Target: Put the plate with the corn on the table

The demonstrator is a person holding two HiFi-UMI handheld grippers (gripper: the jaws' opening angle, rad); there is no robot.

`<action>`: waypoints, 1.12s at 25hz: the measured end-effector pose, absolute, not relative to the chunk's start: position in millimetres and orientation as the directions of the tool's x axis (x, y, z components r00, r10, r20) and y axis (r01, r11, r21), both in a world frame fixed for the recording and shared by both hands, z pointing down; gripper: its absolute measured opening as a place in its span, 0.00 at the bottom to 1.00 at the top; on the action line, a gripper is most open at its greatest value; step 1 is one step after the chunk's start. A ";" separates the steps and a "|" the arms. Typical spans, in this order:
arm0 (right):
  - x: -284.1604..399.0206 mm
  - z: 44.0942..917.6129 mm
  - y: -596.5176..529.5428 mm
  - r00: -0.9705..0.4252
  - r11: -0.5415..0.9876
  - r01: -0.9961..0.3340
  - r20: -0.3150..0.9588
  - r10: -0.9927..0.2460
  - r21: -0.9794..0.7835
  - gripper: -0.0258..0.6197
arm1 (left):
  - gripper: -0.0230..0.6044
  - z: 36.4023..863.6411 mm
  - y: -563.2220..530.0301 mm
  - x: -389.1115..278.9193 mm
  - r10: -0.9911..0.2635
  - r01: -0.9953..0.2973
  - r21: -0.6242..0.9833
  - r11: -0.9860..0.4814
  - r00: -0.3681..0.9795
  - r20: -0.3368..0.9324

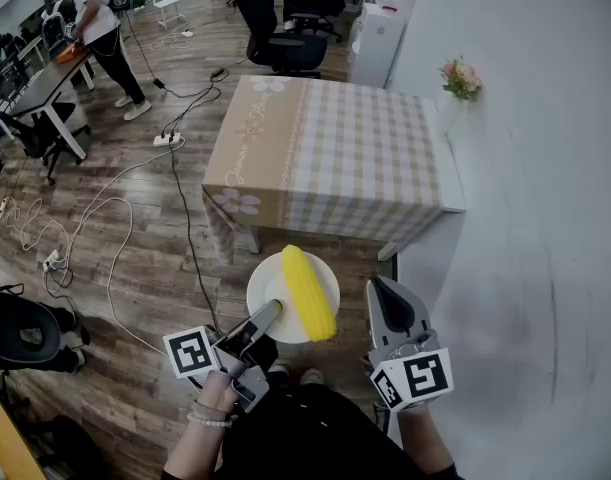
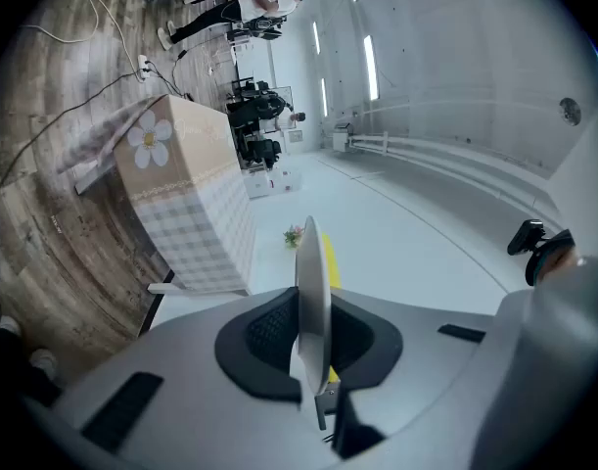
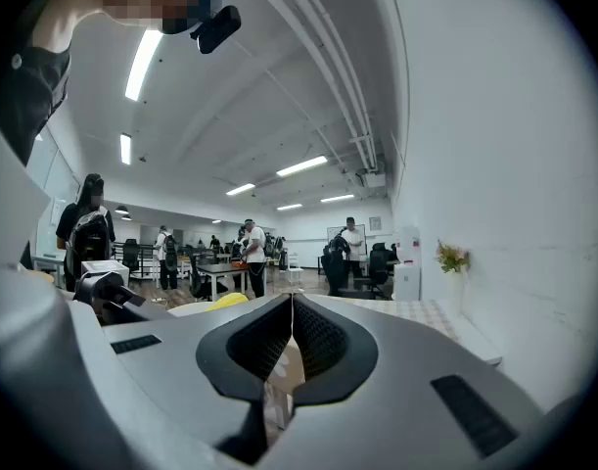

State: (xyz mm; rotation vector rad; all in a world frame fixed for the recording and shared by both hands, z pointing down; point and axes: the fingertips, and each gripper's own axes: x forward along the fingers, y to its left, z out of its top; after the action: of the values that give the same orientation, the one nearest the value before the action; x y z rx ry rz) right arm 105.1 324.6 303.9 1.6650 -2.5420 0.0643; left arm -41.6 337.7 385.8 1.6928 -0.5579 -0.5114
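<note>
While the plate (image 1: 268, 286) is carried by its near rim in the left tongs (image 1: 272, 312), it is seen in the head view to hang over the wooden floor (image 1: 135, 268), short of the bench (image 1: 335, 153) with the checked cloth, so the task is judged as only begun: the plate is lifted, but the carry to the bench and the setting down are left. The corn (image 1: 309, 293) is laid on the plate with its long axis running from the far rim back toward the person, its far end aimed roughly at the bench and its near end reaching past the rim. The right tongs (image 1: 383, 293) are held just beside the plate, apart from it. From the left gripper view, the plate (image 2: 313, 282) is shown edge-on as a thin pale line pinched between the pads of the left tongs (image 2: 313, 346), with a yellow sliver of corn (image 2: 331, 253) beyond and the bench (image 2: 196, 199) ahead. From the right gripper view, the right tongs (image 3: 291, 311) are seen pressed together with nothing held, and the corn (image 3: 225, 302) is glimpsed to their left.
</note>
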 end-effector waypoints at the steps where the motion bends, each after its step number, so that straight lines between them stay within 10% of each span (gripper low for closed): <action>1: 105.2 305.1 323.8 -0.396 0.400 -0.916 0.109 -0.912 0.021 0.10 | 0.09 385.9 336.5 -41.2 -0.616 -0.084 0.982 -0.167 0.787 -0.037; 12: 100.7 316.0 325.2 -0.413 0.416 -0.909 0.142 -0.900 -0.007 0.10 | 0.09 386.1 334.6 -39.7 -0.605 -0.073 0.983 -0.167 0.795 -0.044; 28: 79.6 371.6 316.3 -0.627 0.327 -0.535 0.107 -0.771 -0.779 0.21 | 0.09 387.6 336.5 -45.5 -0.605 -0.055 0.985 -0.164 0.795 -0.057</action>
State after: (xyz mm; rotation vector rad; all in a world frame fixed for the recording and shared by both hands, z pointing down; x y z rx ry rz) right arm 79.6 316.3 371.6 1.4107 -2.7787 1.4304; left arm -45.5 336.5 387.6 1.6844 -0.5233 -0.5251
